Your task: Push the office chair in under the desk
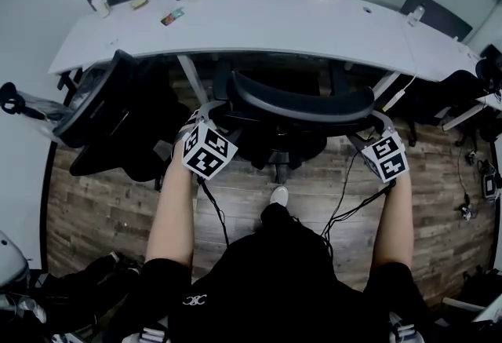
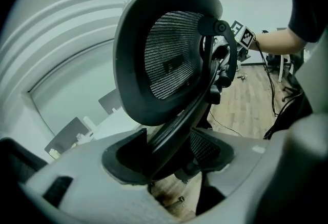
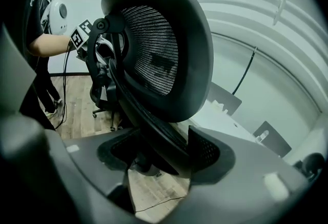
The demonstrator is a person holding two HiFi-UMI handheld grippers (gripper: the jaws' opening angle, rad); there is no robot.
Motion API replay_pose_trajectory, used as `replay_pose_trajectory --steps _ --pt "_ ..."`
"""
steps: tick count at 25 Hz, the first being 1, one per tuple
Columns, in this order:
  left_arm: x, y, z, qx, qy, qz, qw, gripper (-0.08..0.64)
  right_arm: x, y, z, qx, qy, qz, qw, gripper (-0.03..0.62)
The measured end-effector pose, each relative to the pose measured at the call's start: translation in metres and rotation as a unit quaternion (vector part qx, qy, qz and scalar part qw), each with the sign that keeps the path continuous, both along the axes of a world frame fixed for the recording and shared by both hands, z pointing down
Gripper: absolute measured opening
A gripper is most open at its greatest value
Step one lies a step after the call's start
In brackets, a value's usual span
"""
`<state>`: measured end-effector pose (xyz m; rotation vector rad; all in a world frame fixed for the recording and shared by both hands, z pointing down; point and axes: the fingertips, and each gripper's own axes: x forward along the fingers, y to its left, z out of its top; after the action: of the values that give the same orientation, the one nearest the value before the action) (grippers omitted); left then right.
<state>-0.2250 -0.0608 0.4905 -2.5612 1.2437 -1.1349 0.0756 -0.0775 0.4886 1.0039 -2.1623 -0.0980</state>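
Left tongs [image 2: 169, 154] and right tongs [image 3: 163, 155] both clamped on backrest rim of one office chair [image 1: 302, 110]. Second chair [image 1: 102, 102] at left. One curved white desk [image 1: 259, 23], wood-plank floor [image 1: 439, 208].

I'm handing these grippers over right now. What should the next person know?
Left gripper: shut on one side edge of the chair back.
Right gripper: shut on the other side edge.
The chair faces the desk. Its seat seems partly under and its back is short of the desk edge.
Done: both grips set.
Left: push straight in, keeping off the second chair at the left.
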Motion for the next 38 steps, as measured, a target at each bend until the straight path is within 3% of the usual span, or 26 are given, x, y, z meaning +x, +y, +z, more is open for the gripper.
replay_pose_trajectory --steps 38 --pt "0.036 -0.253 -0.004 0.012 0.009 -0.008 0.9999 0.268 0.037 -0.254 -0.004 0.019 -0.004 -0.003 1.000 0.299"
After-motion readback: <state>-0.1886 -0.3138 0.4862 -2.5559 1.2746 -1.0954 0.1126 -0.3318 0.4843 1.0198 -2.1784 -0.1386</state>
